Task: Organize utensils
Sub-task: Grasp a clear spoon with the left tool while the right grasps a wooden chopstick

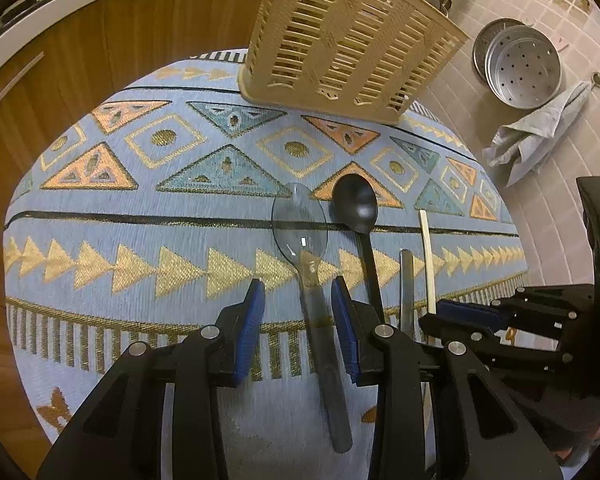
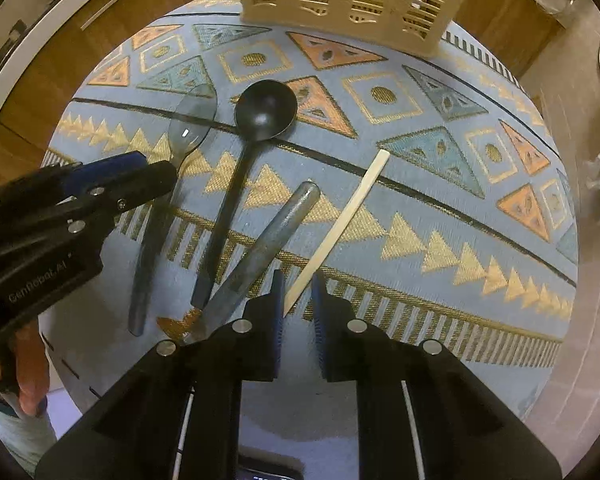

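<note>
My left tool hangs low over the patterned cloth on the counter, its 2 blue pads standing apart on either side of the clear spoon's neck, neither pad touching it. My right tool has its pads drawn close around the near end of the wooden chopstick; the left pad seems to touch the stick, but I cannot tell whether it is truly pinched. Between those 2 utensils lie the black spoon and a grey metal handle, all 4 side by side near the cloth's near edge. The beige slotted utensil basket stands at the far edge.
</note>
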`<move>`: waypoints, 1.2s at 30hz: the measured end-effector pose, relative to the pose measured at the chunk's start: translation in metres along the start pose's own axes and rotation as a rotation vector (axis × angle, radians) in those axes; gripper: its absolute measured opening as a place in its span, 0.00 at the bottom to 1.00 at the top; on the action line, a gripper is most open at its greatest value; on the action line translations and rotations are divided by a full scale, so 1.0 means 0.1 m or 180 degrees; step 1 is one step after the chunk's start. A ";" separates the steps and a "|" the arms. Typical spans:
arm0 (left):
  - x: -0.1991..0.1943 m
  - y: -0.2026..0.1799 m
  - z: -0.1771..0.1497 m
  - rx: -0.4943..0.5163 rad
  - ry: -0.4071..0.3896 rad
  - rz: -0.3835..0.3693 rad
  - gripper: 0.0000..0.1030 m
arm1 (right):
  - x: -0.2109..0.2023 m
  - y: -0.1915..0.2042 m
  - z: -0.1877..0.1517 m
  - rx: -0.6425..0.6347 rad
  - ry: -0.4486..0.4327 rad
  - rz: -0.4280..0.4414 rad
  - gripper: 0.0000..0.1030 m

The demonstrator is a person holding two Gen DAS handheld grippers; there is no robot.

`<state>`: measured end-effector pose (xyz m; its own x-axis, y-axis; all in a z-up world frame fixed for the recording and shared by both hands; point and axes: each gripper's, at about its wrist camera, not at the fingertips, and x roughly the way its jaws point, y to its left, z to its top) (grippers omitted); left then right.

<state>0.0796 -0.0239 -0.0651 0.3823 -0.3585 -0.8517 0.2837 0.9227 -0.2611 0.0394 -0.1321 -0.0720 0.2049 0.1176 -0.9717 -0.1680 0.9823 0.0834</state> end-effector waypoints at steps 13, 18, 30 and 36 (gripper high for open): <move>0.10 -0.18 0.05 0.0365 0.0321 0.0247 0.34 | -0.06 -0.58 -0.04 0.0135 0.0057 0.0003 0.03; 0.21 -0.43 0.05 0.0724 0.0358 0.0660 0.35 | -0.05 -0.85 -0.04 0.0346 0.0149 0.0307 0.03; 0.29 -0.47 0.11 0.0770 0.0380 0.0727 0.34 | 0.04 -1.53 0.00 0.1005 0.0374 0.0817 0.08; 0.29 -0.49 0.12 0.0834 0.0404 0.0723 0.35 | 0.00 -1.40 0.10 0.0840 0.0259 0.0597 0.29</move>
<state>0.0877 -0.0807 -0.0714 0.3539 -0.1130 -0.9284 0.4260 0.9032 0.0524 0.0723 -0.2684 -0.0812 0.1145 0.2983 -0.9476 0.0624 0.9498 0.3065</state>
